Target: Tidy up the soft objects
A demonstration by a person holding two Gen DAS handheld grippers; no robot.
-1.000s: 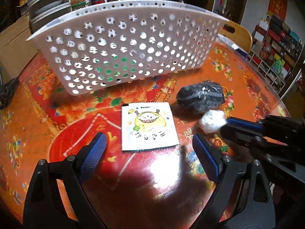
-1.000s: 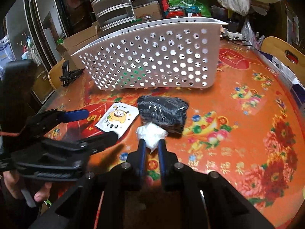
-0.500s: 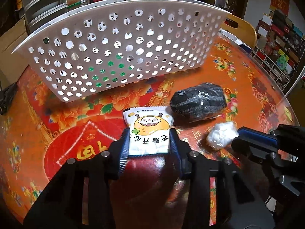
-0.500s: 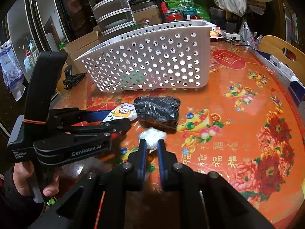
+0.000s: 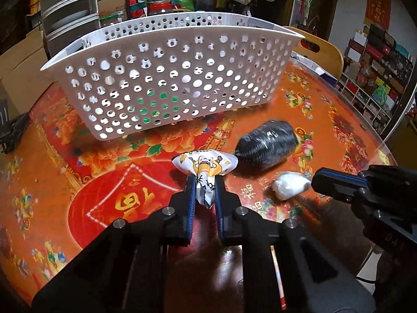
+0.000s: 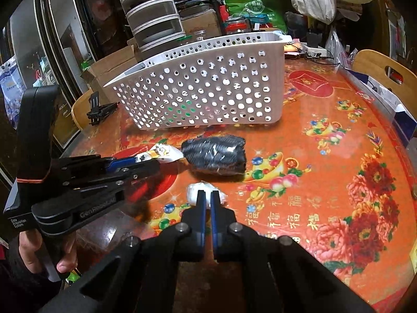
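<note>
- Left wrist view: the white cartoon-printed soft packet (image 5: 204,167) is pinched between the fingers of the left gripper (image 5: 205,185), crumpled at its waist, just above the orange floral table (image 5: 78,182) and in front of the white perforated plastic basket (image 5: 169,78).
- Right wrist view: the right gripper (image 6: 206,198) is pressed together on the small white plastic-wrapped wad (image 6: 194,191), which sits low at the table.
- The dark knitted bundle wrapped in clear film (image 6: 215,154) lies ungrasped on the table, between the two held items and the basket.
- Something green is glimpsed through the basket holes; three items are judged still to be placed.
- Compared with half a second ago, the packet has been squeezed tighter and raised; a second ago it lay flat between spread fingers.
</note>
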